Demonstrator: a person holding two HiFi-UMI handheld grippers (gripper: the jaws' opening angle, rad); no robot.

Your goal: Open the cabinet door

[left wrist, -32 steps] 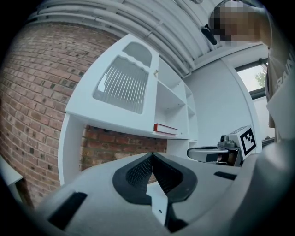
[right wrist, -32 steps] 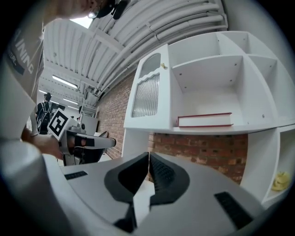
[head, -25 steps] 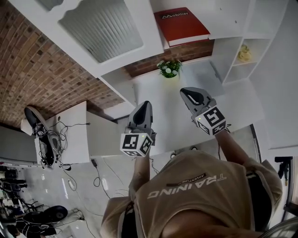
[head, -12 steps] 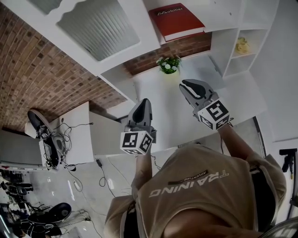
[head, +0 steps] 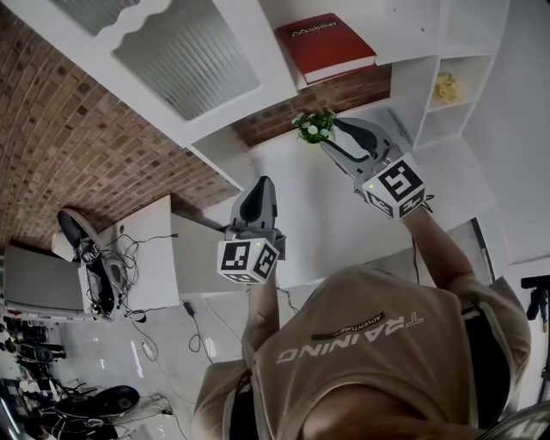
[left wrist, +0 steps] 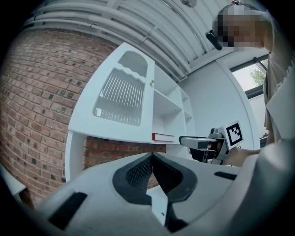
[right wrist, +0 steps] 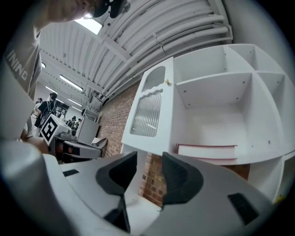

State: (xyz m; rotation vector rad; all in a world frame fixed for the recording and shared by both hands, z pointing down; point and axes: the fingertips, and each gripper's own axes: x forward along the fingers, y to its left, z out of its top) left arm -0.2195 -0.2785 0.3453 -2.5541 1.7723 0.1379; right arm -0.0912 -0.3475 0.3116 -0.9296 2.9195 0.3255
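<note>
- Brick wall [head: 77, 120] behind, white cabinet [right wrist: 216, 115] ahead.
- Right gripper [right wrist: 148, 160]: jaws just been opening, now wide apart, nothing between them; below the door [right wrist: 148, 113], clear of it.
- Left gripper [left wrist: 152, 157]: jaws pressed together, empty; below the door, well apart from it.
- Door shut, ribbed glass, small knob [right wrist: 168, 82] on its right edge.
- Red book [right wrist: 207, 150] on the shelf just right of the door.
- Plant [head: 314, 126] below the door, near the right gripper.

Cabinet door [head: 185, 56]: shut, ribbed glass panel.
Red book [head: 325, 47]: flat on open shelf [head: 404, 26] beside door.
Plant [head: 313, 125]: on white counter [head: 344, 223].
</note>
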